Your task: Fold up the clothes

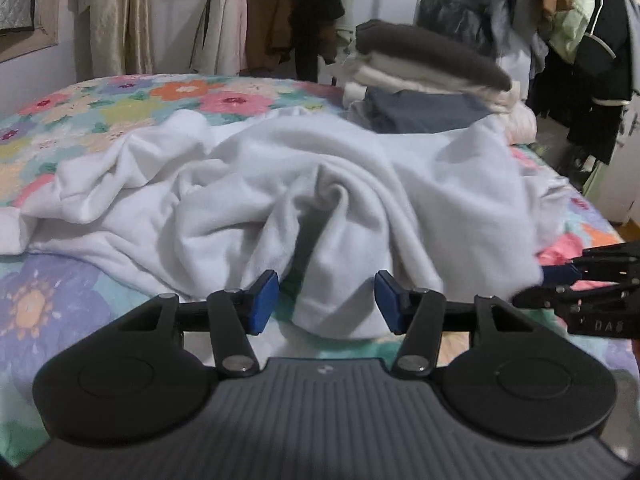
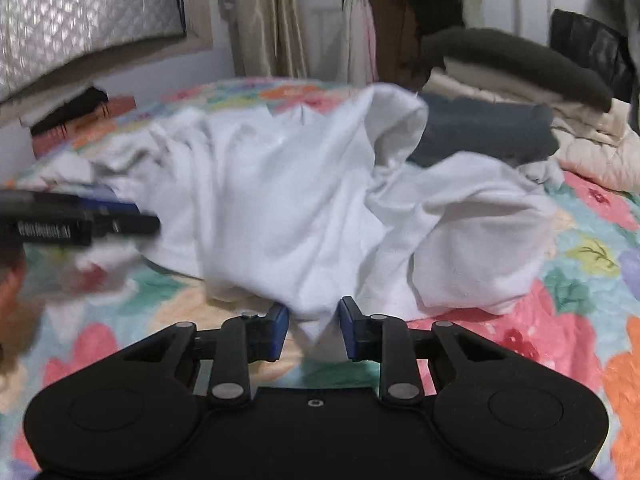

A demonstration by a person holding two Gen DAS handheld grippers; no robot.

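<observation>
A bed [image 1: 120, 108] with a floral quilt fills the room; pale wall [image 1: 172, 12] at twelve o'clock, beige curtain [image 1: 116, 16] at eleven, wooden floor [image 1: 628, 232] at three.

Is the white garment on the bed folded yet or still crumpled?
Crumpled. The white garment lies bunched in loose ridges on the floral bedspread, no flat squared edges, unlike the folded stack behind it.

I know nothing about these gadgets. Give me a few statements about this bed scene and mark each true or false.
1. The white garment lies crumpled on the bedspread. True.
2. The bedspread is plain grey. False: it has colourful flowers.
3. A stack of folded clothes sits behind the white garment. True.
4. The top item of that stack is bright red. False: it is dark grey-brown.
5. The right gripper has an edge of white fabric between its fingers. True.
</observation>
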